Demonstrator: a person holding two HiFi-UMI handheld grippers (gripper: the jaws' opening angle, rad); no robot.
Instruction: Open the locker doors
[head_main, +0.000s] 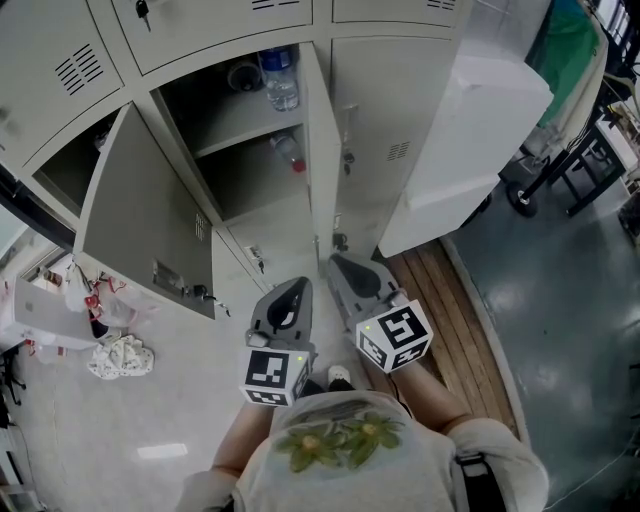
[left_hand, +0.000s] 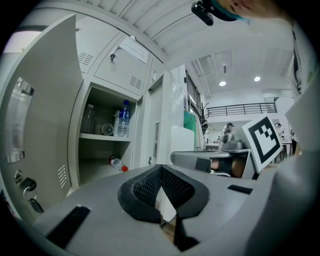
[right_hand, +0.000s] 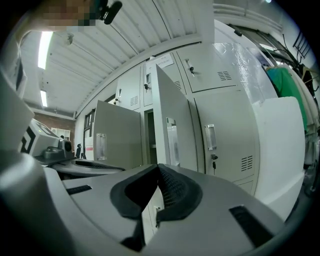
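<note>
Grey lockers fill the far side. One door (head_main: 140, 210) hangs wide open at the left and bares a compartment (head_main: 250, 130) with an upright water bottle (head_main: 281, 78) and a bottle lying below (head_main: 288, 152). A second door (head_main: 320, 150) stands open, edge-on. It shows as a tall panel (right_hand: 172, 135) in the right gripper view. My right gripper (head_main: 338, 262) is shut just below that door's lower edge, with nothing visible between its jaws (right_hand: 158, 167). My left gripper (head_main: 297, 285) is beside it, also shut and empty (left_hand: 160, 167), pointing at the open compartment (left_hand: 105, 145).
A closed locker (head_main: 385, 140) with a key in its lock (right_hand: 214, 159) stands to the right. A white covered block (head_main: 470, 140) juts out beside it over wooden boards (head_main: 450, 320). Keys hang on the left door (head_main: 200, 293). Bags (head_main: 120, 355) lie on the floor at the left.
</note>
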